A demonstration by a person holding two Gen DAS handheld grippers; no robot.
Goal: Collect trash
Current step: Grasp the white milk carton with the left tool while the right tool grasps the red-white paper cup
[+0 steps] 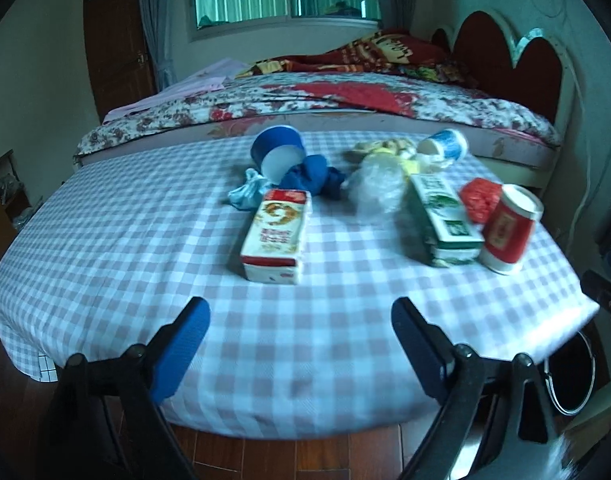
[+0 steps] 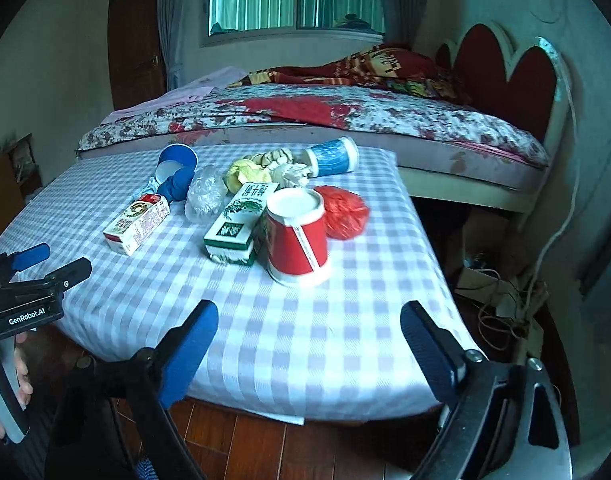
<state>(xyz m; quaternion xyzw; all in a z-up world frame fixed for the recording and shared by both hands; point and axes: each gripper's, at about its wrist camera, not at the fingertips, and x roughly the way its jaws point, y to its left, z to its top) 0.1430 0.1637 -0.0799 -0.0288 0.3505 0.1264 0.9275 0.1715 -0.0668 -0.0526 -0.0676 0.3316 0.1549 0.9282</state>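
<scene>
Trash lies on a checked table [image 1: 125, 220]. A red-and-white carton [image 1: 275, 234] lies in the middle, a green carton [image 1: 445, 216] to its right, and a red paper cup [image 1: 509, 228] beside that. Behind are a red crumpled bag [image 1: 479, 196], a clear plastic wad [image 1: 375, 188], a blue cup [image 1: 279, 150], blue cloth [image 1: 311, 178] and a blue-white cup [image 1: 445, 146]. My left gripper [image 1: 301, 312] is open and empty near the table's front edge. My right gripper [image 2: 309, 316] is open and empty, in front of the red cup [image 2: 297, 236].
A dark bin with a metal rim [image 1: 571, 372] stands on the floor right of the table. A bed with a floral cover [image 1: 345, 100] lies behind the table. Cables and a power strip [image 2: 505, 300] lie on the floor at the right. The left gripper also shows in the right wrist view [image 2: 45, 260].
</scene>
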